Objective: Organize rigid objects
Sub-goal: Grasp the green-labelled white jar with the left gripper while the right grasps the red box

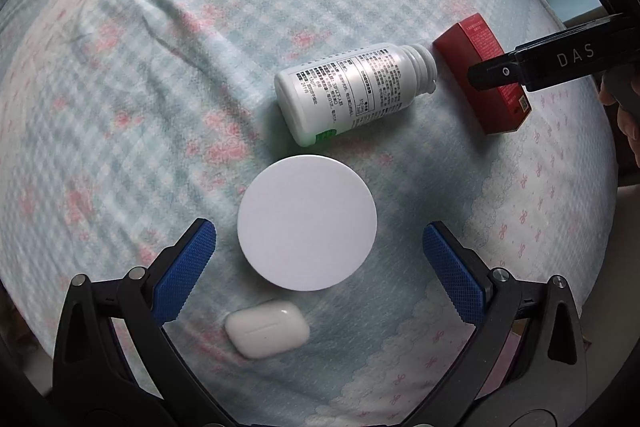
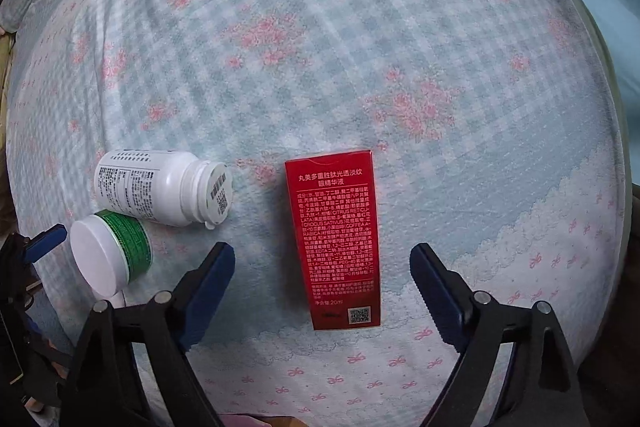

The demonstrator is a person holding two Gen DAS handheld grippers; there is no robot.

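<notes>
So, progress: nothing looks sorted yet; you have four loose things scattered on the checked bedspread [image 2: 360, 47], and I see no box or tray to put them in.
Your left gripper [image 1: 318, 259]: jaws wide, nothing gripped; the round jar [image 1: 307, 223] stands between the two blue pads, not touched by either.
Your right gripper [image 2: 322, 285]: jaws fairly wide, empty; the red carton [image 2: 334, 243] lies flat between them, lengthwise along the fingers, clear of both pads.
White bottle [image 1: 352, 91]: one, lying on its side, no cap on its neck, just beyond the left jaws and off to the left of the right jaws.
Round jar: one, white lid, green label, upright.
Red carton: one.
Earbud case [image 1: 267, 327]: one, white, lying behind the jar, back between the left fingers near their base.
Left to do: as I judge it, all of it; both of your grippers are lined up for a first pick, jar and carton.
</notes>
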